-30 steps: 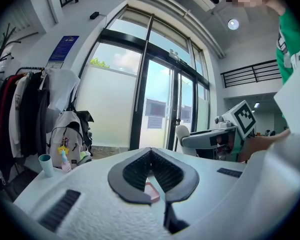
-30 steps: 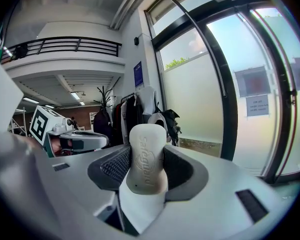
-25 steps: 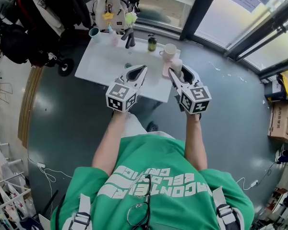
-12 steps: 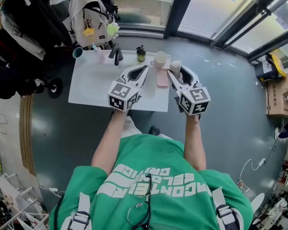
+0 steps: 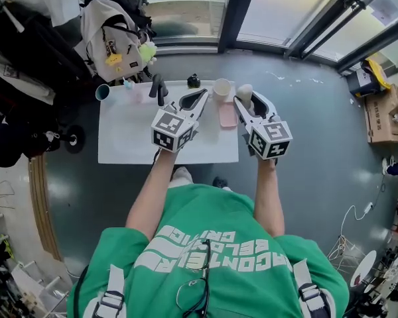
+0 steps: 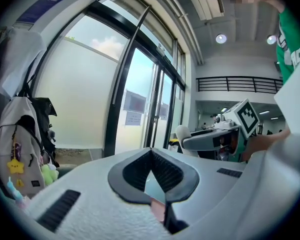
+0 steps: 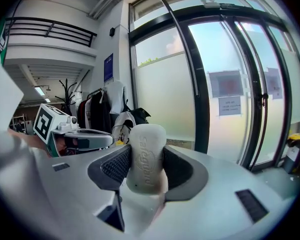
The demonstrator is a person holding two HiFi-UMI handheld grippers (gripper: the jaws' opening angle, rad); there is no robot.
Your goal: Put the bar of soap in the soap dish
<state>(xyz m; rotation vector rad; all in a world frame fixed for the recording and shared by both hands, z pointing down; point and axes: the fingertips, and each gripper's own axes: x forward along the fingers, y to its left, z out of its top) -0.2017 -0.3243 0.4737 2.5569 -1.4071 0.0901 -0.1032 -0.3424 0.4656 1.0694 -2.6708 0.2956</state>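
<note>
In the right gripper view the white bar of soap [image 7: 147,149] stands upright, with my right gripper [image 7: 146,160] shut on it. In the head view that gripper [image 5: 243,99] holds the soap [image 5: 244,92] above the right end of the white table [image 5: 132,131]. The pink soap dish [image 5: 227,115] lies on the table just left of it, between my two grippers. My left gripper [image 5: 200,96] hovers over the table left of the dish. Its jaws meet at their tips with nothing between them [image 6: 151,153].
Along the table's far edge stand a white cup [image 5: 221,87], a small dark bottle [image 5: 193,80], a dark object [image 5: 159,88] and a blue cup [image 5: 103,92]. A backpack [image 5: 113,35] and coats hang behind the table. Glass doors [image 5: 272,12] lie beyond.
The view has shifted, so the table now sits lower and more central. Both grippers keep their pose. The soap stays in the right gripper, now beside the white cup.
</note>
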